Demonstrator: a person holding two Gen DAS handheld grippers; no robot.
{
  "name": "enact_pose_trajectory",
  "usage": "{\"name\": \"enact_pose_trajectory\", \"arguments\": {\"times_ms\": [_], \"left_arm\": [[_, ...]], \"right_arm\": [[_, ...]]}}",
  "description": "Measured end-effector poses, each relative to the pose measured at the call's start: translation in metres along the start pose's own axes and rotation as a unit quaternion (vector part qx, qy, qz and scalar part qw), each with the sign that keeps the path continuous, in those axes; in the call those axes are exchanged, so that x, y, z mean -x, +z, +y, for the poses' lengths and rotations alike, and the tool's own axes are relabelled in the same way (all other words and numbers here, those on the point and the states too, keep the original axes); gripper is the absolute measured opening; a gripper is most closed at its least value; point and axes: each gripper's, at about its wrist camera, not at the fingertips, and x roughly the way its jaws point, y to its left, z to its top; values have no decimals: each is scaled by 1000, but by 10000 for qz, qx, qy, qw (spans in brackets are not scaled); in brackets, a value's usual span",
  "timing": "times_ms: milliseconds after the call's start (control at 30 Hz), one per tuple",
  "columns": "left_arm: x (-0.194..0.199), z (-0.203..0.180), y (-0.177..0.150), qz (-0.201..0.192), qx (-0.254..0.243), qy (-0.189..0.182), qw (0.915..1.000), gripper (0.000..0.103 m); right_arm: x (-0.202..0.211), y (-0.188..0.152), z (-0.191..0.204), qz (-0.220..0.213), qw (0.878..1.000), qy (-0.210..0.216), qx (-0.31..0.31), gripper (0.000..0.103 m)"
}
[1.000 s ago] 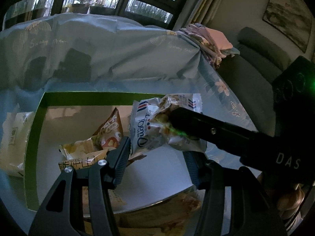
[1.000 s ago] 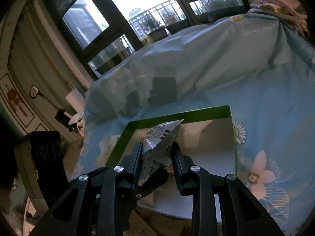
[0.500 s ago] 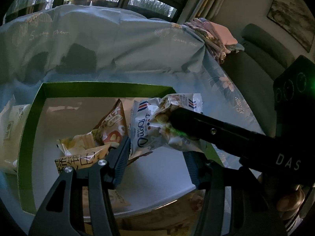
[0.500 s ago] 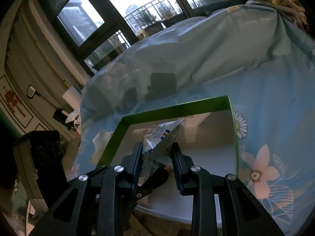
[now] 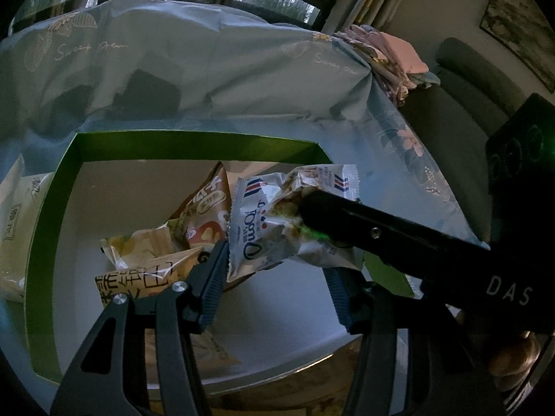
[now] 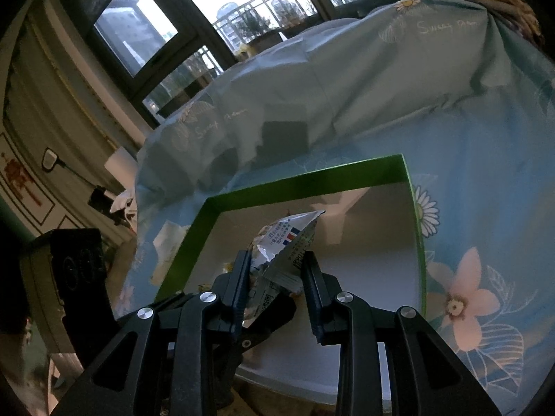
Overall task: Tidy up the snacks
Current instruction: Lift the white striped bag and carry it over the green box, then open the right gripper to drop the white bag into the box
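Both grippers were matte black: the left gripper (image 5: 277, 274) had ribbed blue-grey pads (image 5: 215, 279) and silver screws (image 5: 179, 286); the right gripper (image 6: 277, 277) matched, its body lettered "DAS" (image 5: 508, 289).

The right gripper (image 6: 277, 275) is angled downward, and its two pads are closed onto a silver snack packet (image 6: 282, 260), which is pinched between them. The left gripper (image 5: 277, 277) is likewise tilted downward, with its jaws held partly apart; nothing is seen clamped between its pads.
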Motion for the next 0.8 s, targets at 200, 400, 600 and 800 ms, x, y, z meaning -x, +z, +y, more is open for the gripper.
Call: {"name": "enact_pose_trajectory", "arguments": {"times_ms": [200, 400, 600, 800], "left_arm": [[-2, -1, 0, -20, 12, 91, 10000, 58], [-4, 0, 0, -17, 58, 175, 9998, 63], [-5, -3, -1, -42, -22, 296, 9996, 64], [-5, 0, -1, -43, 6, 374, 9993, 72]], "right_arm": [[-4, -1, 1, 16, 10000, -58, 18, 32], [-5, -2, 3, 16, 9998, -165, 56, 32], [-4, -2, 2, 11, 9994, -342, 88, 42], [0, -1, -4, -26, 9985, -538, -33, 57]]}}
